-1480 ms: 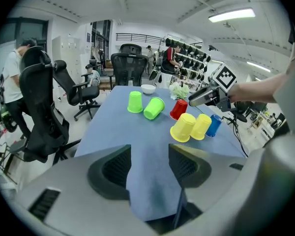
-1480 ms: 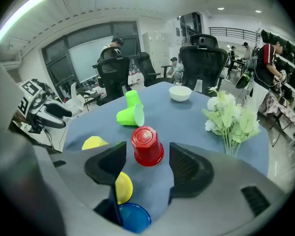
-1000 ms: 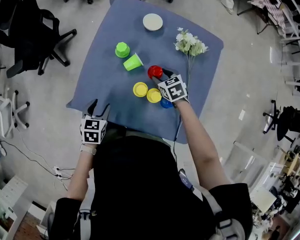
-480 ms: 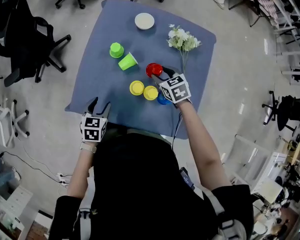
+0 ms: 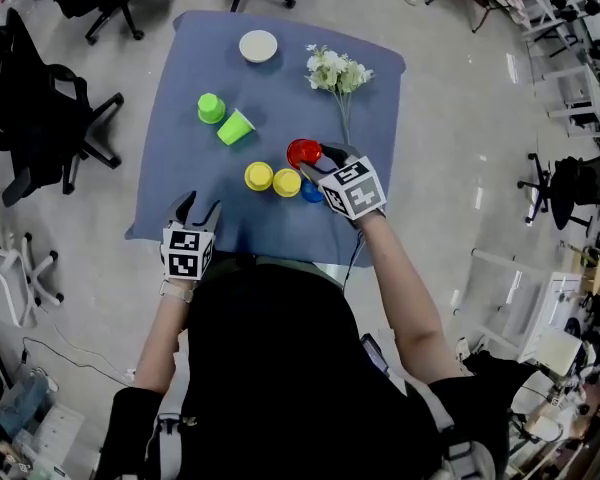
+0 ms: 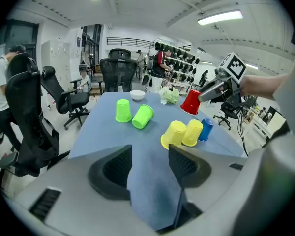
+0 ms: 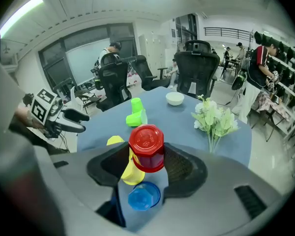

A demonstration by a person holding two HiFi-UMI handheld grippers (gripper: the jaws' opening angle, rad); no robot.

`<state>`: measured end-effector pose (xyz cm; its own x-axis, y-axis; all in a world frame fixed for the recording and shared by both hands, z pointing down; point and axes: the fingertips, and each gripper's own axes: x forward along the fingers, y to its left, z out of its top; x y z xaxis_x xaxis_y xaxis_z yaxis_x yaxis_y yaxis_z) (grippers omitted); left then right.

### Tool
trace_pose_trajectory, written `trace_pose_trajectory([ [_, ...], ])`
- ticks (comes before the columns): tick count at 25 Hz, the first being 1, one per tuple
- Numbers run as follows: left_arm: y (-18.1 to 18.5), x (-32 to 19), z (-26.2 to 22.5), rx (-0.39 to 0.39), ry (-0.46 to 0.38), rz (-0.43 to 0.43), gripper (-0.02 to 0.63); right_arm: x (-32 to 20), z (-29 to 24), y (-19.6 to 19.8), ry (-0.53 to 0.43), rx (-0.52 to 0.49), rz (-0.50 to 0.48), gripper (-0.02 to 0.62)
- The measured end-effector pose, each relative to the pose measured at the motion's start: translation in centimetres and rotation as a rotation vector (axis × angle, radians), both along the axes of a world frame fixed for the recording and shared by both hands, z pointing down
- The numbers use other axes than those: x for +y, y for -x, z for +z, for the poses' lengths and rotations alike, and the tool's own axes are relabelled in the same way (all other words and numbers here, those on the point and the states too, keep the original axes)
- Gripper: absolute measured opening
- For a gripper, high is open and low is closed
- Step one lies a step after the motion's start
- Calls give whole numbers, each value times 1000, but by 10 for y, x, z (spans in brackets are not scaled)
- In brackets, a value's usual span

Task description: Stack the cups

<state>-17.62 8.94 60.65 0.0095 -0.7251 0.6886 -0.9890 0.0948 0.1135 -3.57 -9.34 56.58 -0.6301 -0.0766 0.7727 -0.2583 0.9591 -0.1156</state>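
The right hand-held gripper pinches a tilted red cup at mid-frame, over a blue cup beside two yellow cups. The left hand-held gripper is spread and empty at the blue tabletop's lower-left edge.

table under blue cloth | green cups | yellow cups | blue cup | white bowl | flowers

Bowl: white, at the tabletop's far edge
Flowers: white, near its far right corner
Chairs: black, on the floor
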Motion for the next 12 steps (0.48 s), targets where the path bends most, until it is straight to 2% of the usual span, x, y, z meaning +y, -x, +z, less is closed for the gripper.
trace_pose_trajectory([
  [12, -15, -18, -2, -1, -13, 67, 238, 38, -4, -44, 33, 51, 25, 229],
])
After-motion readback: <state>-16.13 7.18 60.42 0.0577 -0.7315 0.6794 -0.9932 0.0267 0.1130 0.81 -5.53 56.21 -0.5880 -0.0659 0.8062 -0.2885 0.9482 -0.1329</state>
